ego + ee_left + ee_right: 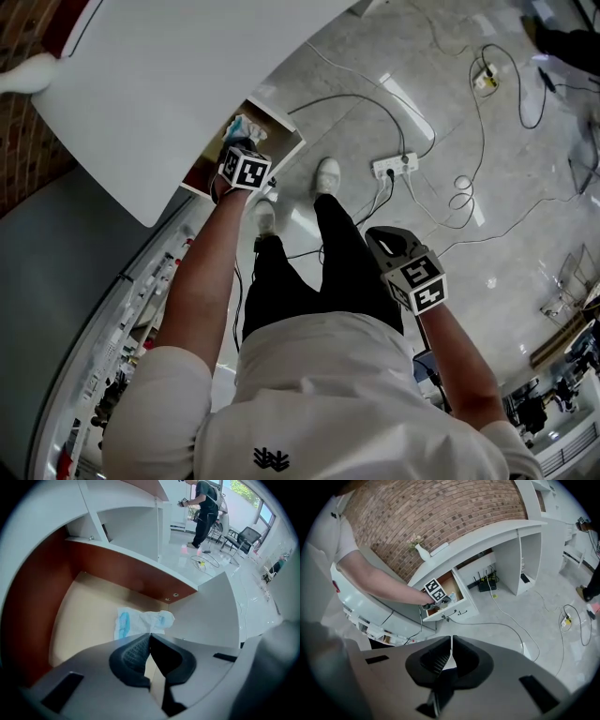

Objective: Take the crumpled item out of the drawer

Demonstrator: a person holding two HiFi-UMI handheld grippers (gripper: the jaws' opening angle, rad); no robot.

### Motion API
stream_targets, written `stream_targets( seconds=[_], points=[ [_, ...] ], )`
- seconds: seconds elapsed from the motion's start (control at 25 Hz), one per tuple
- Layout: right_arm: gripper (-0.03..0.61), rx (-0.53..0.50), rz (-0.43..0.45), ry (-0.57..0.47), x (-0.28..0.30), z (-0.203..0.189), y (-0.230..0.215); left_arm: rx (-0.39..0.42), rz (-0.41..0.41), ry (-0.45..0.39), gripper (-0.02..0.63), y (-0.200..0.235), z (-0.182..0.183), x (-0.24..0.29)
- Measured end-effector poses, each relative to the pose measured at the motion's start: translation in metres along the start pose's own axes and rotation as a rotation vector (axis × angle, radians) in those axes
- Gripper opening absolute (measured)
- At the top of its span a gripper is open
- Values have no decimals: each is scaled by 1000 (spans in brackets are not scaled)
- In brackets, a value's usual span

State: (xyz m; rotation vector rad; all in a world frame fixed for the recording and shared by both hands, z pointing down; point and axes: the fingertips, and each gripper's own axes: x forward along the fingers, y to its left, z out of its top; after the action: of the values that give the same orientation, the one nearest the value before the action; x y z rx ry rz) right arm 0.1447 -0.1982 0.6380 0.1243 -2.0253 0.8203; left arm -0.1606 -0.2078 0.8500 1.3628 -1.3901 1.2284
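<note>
Floor (525, 187): grey and shiny, with light shining off it.
Brick wall (440, 513): red-brown bricks, behind the counter.
Counter (169, 84): white, long and curved. A small white vase (423, 552) stands on top.
Far person (204, 508): stands well away across the room, near some chairs (243, 538).
Drawer (89, 611): pulled out from under the counter. It has a white front, red-brown sides and a pale tan bottom.
Cables (459, 197): thin and dark, in loops on the floor.
Left gripper (150, 634): held over the open drawer, pointing down into it. Its jaws are pressed together with nothing between them.
Right gripper (451, 639): held out over the floor, well apart from the drawer. Its jaws are pressed together too, holding nothing.
Power strip (395, 166): white, flat on the floor beside the person's feet.
Crumpled item (140, 620): white and thin with blue patches, all wrinkled and bunched up. It lies on the drawer bottom, near the back corner, just past the tips of the left jaws.
</note>
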Motion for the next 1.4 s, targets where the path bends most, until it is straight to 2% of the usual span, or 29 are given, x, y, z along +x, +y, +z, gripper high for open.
stream_targets(
  seconds=[0.4, 0.64, 0.92, 1.08, 1.4],
  points=[
    [37, -62, -6, -23, 0, 2, 42, -15, -38, -87, 23, -3, -11, -59],
    [37, -98, -13, -43, -1, 2, 75, -4, -102, -144, 23, -15, -26, -109],
    [37, -117, -33, -79, 2, 2, 124, 18, -187, -217, 23, -23, -52, -183],
    [37, -128, -49, -88, 0, -6, 153, 46, -218, -246, 23, -32, -72, -234],
    [37, -138, -100, -123, -1, -11, 211, 109, -335, -333, 23, -47, -110, -333]
  ],
)
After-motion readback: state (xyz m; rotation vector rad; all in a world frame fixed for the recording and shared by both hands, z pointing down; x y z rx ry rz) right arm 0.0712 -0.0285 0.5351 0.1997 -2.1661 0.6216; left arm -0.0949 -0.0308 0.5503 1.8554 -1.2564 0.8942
